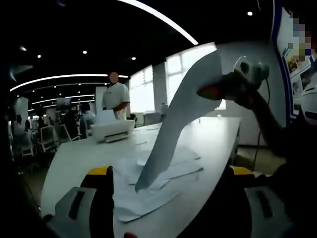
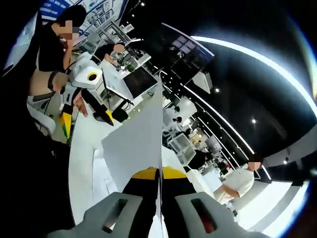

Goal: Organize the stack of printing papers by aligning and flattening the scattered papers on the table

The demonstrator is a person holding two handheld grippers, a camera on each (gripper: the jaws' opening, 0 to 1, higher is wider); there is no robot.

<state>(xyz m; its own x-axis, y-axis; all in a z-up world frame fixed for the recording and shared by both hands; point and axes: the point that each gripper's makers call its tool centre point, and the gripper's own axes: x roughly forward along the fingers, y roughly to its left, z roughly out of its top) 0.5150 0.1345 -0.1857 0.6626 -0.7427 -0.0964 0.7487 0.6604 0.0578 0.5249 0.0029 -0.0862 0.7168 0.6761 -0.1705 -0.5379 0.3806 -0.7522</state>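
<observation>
In the left gripper view, the left gripper (image 1: 168, 191) has its fingers spread wide and empty above scattered papers (image 1: 148, 191) on the white surface (image 1: 218, 134). The right gripper (image 1: 214, 92) lifts one sheet (image 1: 183, 114).

In the right gripper view, the right gripper's fingers (image 2: 147, 174) are pinched closed on that sheet's edge.

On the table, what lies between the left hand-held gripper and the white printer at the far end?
In the left gripper view, scattered white printing papers lie on the white table just beyond the left hand-held gripper; farther toward the white printer the tabletop looks bare.

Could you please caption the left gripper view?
Right gripper lifts one sheet above scattered papers on the table.
</observation>
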